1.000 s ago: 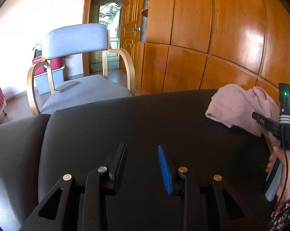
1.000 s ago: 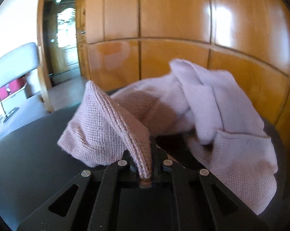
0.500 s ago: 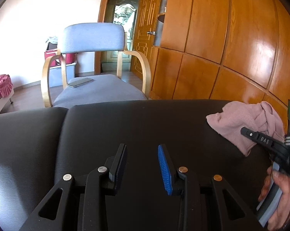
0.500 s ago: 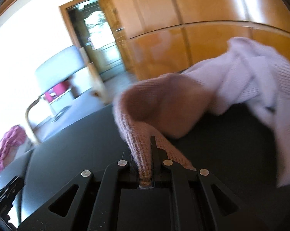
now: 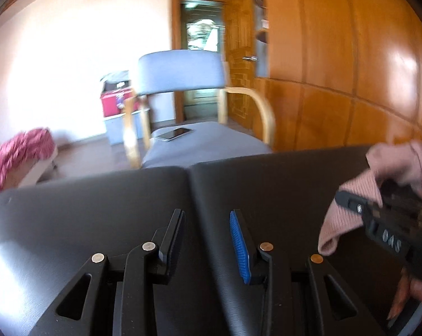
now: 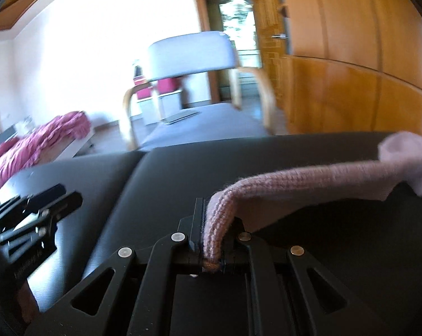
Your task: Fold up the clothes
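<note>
The wood wall of big shiny panels stands behind everything and fills the right side in both views, with an open door beside it. In front of it lies the black padded table, made of two cushions with a seam between them. Beyond the far edge of the table stands a grey chair with bent wooden arms, and a phone lies on its seat. To the far left is a bed with a pink cover. The pink knitted garment lies near the far right corner of the table, and one part of it is stretched in a long strip from there toward the middle of the table. The right tongs are pressed together on the end of this strip, so the cloth edge stands pinched between the two fingers and hangs over them. The left tongs are spread, with a black pad and a blue pad apart, and nothing is between them; they are over the table near the seam, not touching the garment. In the left view, a hand holds the right tool at the right edge.
</note>
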`<action>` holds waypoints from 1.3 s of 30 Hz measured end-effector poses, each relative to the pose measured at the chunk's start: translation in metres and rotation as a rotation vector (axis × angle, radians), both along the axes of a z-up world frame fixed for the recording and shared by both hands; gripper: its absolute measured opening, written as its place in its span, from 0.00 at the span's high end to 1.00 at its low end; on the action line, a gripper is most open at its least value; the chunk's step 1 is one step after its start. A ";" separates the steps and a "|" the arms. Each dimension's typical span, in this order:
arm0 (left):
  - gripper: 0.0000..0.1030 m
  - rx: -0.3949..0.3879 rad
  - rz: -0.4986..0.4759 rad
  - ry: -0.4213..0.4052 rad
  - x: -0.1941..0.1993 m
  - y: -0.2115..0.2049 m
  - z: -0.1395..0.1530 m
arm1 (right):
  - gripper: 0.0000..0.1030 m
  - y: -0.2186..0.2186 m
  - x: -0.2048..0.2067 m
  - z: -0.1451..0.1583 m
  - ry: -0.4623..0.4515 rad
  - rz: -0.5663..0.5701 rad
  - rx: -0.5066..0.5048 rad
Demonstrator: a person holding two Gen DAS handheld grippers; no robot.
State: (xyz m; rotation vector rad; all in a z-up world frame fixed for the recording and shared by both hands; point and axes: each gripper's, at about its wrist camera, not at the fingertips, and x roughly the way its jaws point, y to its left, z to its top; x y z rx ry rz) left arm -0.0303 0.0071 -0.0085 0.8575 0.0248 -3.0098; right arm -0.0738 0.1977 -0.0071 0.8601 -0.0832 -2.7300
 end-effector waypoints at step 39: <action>0.68 -0.047 0.227 0.036 0.042 -0.151 -0.011 | 0.49 -0.143 0.117 -0.009 -0.004 0.559 0.204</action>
